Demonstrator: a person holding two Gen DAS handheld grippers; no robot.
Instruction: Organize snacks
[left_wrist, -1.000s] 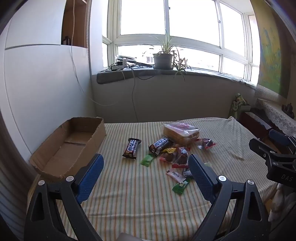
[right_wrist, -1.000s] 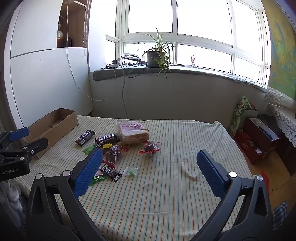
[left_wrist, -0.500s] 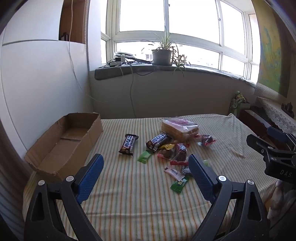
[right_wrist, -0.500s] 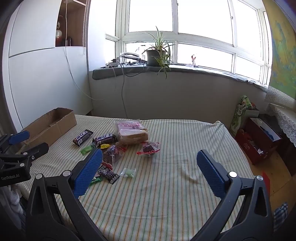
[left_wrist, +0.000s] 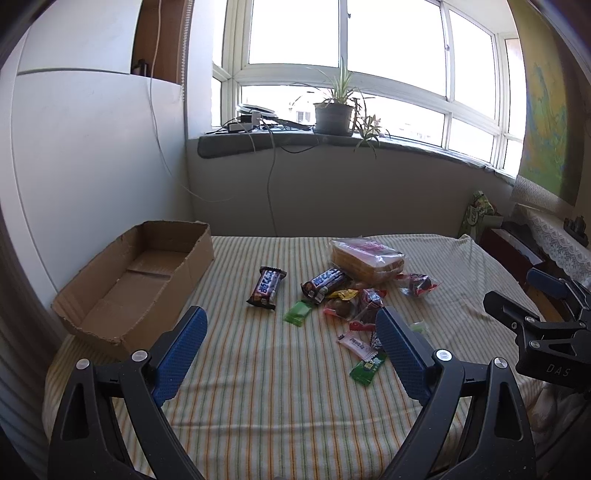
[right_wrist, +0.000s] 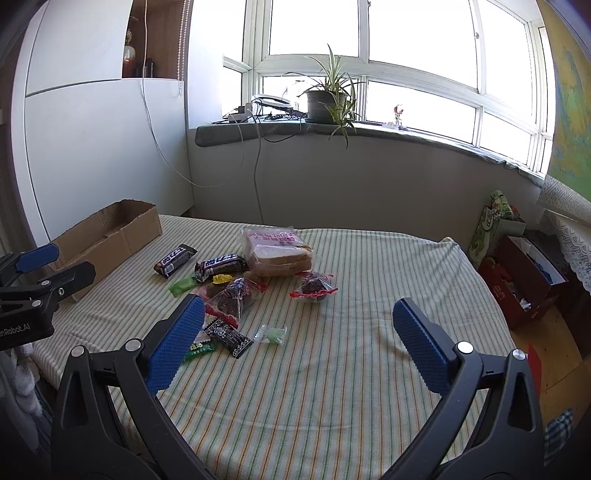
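Several snacks lie on a striped cloth: two dark chocolate bars, a bagged sliced bread, small green packets and wrapped dark sweets. An empty cardboard box lies at the left. My left gripper is open and empty, above the near cloth. My right gripper is open and empty, with the bread and bars ahead to its left. The box's wall shows at the right view's far left.
The striped table drops off at its right edge to a floor with a red box. A grey wall and windowsill with a plant pot stand behind. A white cabinet is at the left.
Both grippers have drawn back and risen slightly, so the snacks and box look a little farther. Nothing on the table has moved.
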